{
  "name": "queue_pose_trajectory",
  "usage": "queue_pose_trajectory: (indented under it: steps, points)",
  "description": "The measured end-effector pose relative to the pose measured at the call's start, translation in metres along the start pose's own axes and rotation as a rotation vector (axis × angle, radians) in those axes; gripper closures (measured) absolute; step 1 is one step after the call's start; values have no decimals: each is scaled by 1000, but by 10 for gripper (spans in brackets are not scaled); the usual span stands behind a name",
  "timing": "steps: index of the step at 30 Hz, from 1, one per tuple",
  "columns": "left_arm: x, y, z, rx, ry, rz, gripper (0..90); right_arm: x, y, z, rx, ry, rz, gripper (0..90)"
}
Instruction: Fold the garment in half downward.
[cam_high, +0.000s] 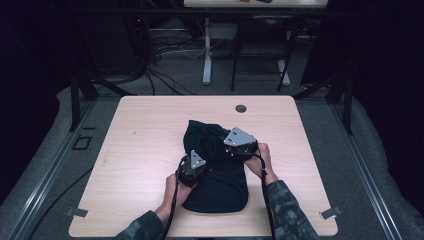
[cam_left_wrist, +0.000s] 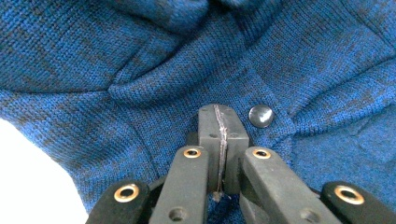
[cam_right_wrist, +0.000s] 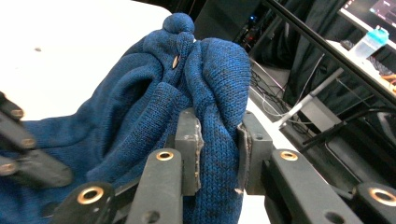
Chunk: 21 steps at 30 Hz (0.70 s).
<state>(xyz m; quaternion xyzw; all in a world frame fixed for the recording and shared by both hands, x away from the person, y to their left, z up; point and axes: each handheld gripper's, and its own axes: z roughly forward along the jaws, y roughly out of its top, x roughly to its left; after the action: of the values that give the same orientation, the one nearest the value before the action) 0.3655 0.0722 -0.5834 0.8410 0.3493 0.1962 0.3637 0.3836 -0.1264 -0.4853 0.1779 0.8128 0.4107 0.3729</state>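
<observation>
A dark blue knit sweater (cam_high: 220, 187) lies bunched on the light wooden table (cam_high: 145, 145), near the front middle. My left gripper (cam_high: 204, 170) rests on the sweater's left side. In the left gripper view the gripper (cam_left_wrist: 219, 126) is shut, pads together with no cloth visible between them, lying on the knit (cam_left_wrist: 140, 70) beside a dark button (cam_left_wrist: 260, 115). My right gripper (cam_high: 227, 146) is over the sweater's upper right. In the right gripper view it (cam_right_wrist: 219, 149) is shut on a thick raised fold of the sweater (cam_right_wrist: 140, 107), which carries a small button (cam_right_wrist: 176, 61).
A round cable hole (cam_high: 241, 108) sits near the table's far edge. Behind the table stand another desk's white leg (cam_high: 207, 55) and loose floor cables (cam_high: 165, 50). Black frame posts (cam_high: 75, 100) flank the table. A teal bottle (cam_right_wrist: 369, 42) stands on a far desk.
</observation>
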Motion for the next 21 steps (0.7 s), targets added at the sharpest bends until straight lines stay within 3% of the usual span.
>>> queue_pose_trajectory:
  steps: [10,21]
  points:
    - [4,-1,2,-9,14,-15,900,1,-5,-20,-11,37,22,730]
    - [4,-3,1,-22,29,-16,900,6,-31,-38,5,85,85,729]
